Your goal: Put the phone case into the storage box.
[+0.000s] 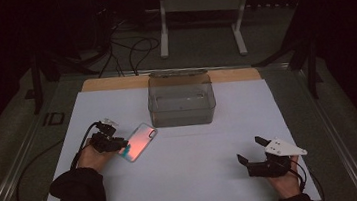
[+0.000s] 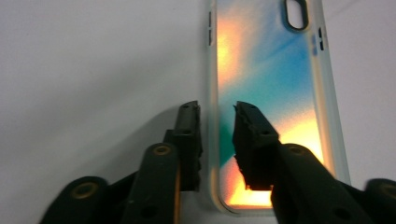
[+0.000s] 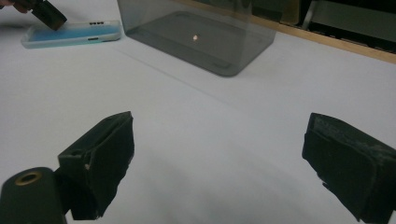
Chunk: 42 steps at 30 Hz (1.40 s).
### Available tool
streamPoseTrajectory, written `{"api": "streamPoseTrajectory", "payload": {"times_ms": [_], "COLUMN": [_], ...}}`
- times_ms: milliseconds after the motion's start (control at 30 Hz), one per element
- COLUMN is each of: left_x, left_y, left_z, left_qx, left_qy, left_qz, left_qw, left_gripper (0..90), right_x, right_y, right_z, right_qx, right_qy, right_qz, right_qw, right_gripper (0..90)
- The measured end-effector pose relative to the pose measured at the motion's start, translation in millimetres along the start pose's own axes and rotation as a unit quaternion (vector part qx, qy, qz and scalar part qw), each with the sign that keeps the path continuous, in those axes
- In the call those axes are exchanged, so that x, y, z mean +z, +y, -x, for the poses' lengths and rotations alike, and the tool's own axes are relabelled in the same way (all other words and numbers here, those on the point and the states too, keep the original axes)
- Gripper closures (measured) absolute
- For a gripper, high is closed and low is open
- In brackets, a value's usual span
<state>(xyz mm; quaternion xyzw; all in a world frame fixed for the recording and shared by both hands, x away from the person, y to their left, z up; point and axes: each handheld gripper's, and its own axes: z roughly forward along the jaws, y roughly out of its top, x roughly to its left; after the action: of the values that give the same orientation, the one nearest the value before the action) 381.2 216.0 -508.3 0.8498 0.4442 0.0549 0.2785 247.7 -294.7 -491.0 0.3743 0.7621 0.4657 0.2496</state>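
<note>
1. I am holding my left gripper low over the near end of the phone case, with its jaws narrowed to a slim gap around the case's long left rim.
2. One jaw is standing on the outer side of that rim, over the white desk, and the other is standing over the case's coloured face; I cannot tell whether the pads are pressing on the rim.
3. The phone case is lying flat on the desk, near its left side, just in front of the clear plastic bin and apart from it.
4. In the high view my left gripper is sitting at the case's near-left end, with my left hand behind it.
5. I am keeping my right gripper near the desk's front right, well apart from the case, with its jaws spread wide.
6. In the right gripper view those jaws are standing far apart with bare desk between them, holding and touching nothing.
</note>
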Motion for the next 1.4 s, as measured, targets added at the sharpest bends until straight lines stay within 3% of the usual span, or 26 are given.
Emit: {"api": "streamPoseTrajectory", "payload": {"times_ms": [100, 300, 500, 800, 1400], "left_x": [-0.1, -1.0, -1.4, -2.5, -14.4], "left_y": [0.3, 0.8, 0.9, 0.3, -7.3], "left_z": [-1.3, -1.8, 0.1, -0.3, 14.5], "left_qx": [-0.001, 0.002, 0.010, -0.005, -0.028], "left_qy": [-0.010, 0.001, 0.007, 0.005, 0.007], "left_qz": [-0.006, -0.009, -0.010, -0.006, 0.052], "left_qw": [0.9999, 1.0000, 0.9999, 1.0000, 0.9982], "left_gripper": [78.5, 86.9, 88.2, 89.0, 88.9], "right_x": [0.4, 0.6, 1.0, 1.6, 3.4], "right_y": [-0.1, -0.1, -0.2, -0.6, 3.3], "right_z": [0.1, -0.3, -0.2, 0.6, 0.5], "right_qx": [-0.001, 0.000, -0.001, 0.003, 0.019], "right_qy": [0.000, 0.001, 0.002, 0.006, 0.016], "right_qz": [0.000, -0.001, -0.001, -0.002, -0.005], "right_qw": [1.0000, 1.0000, 1.0000, 1.0000, 0.9997], "right_gripper": [9.1, 9.1, 9.2, 9.2, 8.3]}}
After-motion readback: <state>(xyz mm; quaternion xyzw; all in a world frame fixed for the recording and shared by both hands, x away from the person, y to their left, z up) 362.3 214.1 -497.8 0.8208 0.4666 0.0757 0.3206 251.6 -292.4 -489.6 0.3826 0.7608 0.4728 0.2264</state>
